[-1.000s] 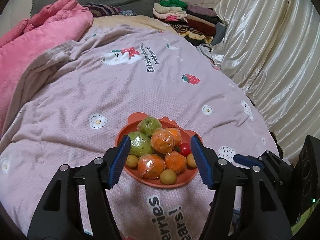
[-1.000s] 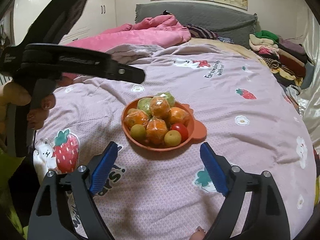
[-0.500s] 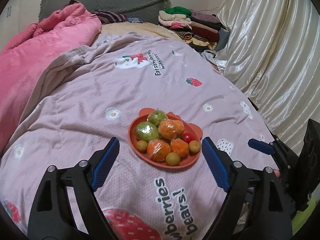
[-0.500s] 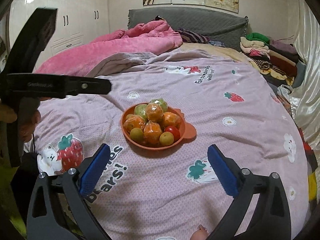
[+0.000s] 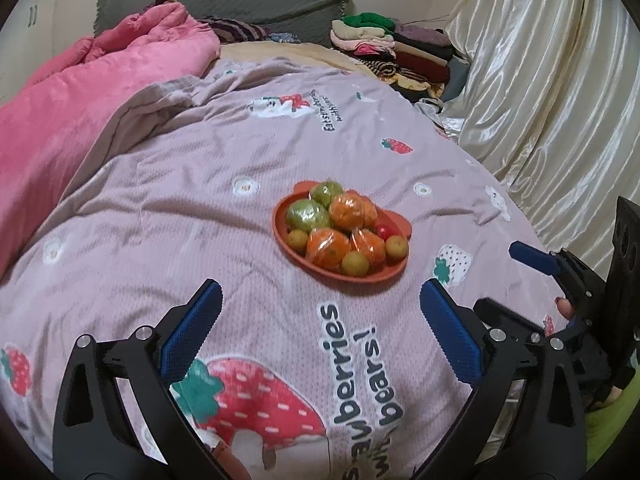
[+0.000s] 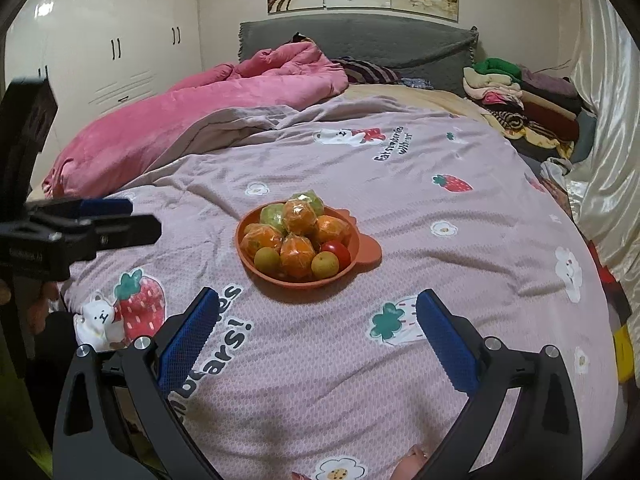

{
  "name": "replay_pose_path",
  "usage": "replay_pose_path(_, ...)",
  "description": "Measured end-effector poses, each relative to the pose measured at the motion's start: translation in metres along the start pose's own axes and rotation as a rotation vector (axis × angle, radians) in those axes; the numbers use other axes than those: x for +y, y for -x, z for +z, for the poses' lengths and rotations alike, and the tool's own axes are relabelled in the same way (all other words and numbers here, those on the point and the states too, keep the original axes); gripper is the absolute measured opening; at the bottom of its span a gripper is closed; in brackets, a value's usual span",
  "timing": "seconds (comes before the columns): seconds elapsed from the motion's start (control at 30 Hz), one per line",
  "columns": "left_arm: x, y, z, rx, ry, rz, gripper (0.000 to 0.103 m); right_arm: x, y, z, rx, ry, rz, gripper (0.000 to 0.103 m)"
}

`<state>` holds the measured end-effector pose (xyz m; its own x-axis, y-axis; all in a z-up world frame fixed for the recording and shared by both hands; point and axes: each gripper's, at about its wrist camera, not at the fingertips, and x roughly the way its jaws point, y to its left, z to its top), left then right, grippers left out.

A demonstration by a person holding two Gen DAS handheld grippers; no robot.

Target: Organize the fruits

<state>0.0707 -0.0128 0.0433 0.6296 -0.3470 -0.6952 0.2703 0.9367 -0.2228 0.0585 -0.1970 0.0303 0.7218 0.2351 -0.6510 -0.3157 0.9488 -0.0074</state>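
— Bedroom first: what's the surface?

— Pink-mauve bedspread [image 6: 400, 208] printed with strawberries, flowers and bears covers the bed. A crumpled pink quilt [image 6: 208, 112] lies toward the grey headboard [image 6: 360, 40], folded clothes [image 6: 520, 92] are stacked in the far right corner, and a shiny cream curtain [image 5: 560, 80] hangs along the right side.

— Where is the fruit?

— All of it sits in one orange plate [image 6: 366, 254] near the middle of the bedspread. I count four plastic-wrapped oranges [image 6: 299, 216], two wrapped green fruits [image 5: 307, 215] at the far side, three small yellow-green fruits [image 6: 266, 258] along the near rim, and a red tomato [image 6: 336, 250] between an orange and the rim.

— And the left tool?

— Left tool [image 5: 318, 328] hangs above the bedspread on the near side of the plate, its blue pads [image 5: 192, 330] spread wide with nothing between them. It touches no fruit.

— The right one?

— Right tool [image 6: 316, 332] is likewise spread wide and empty, near the plate but apart from it. Seen from the left wrist, it shows at the right edge with a fingertip on its handle.
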Motion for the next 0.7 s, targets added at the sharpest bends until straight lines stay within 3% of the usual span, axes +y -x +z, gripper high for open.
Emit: replay_pose_path(0.7,-0.015,-0.008,-0.047,0.035,-0.008,0.031,0.093,-0.006,-0.002,-0.037,0.045,-0.064,-0.022,0.098)
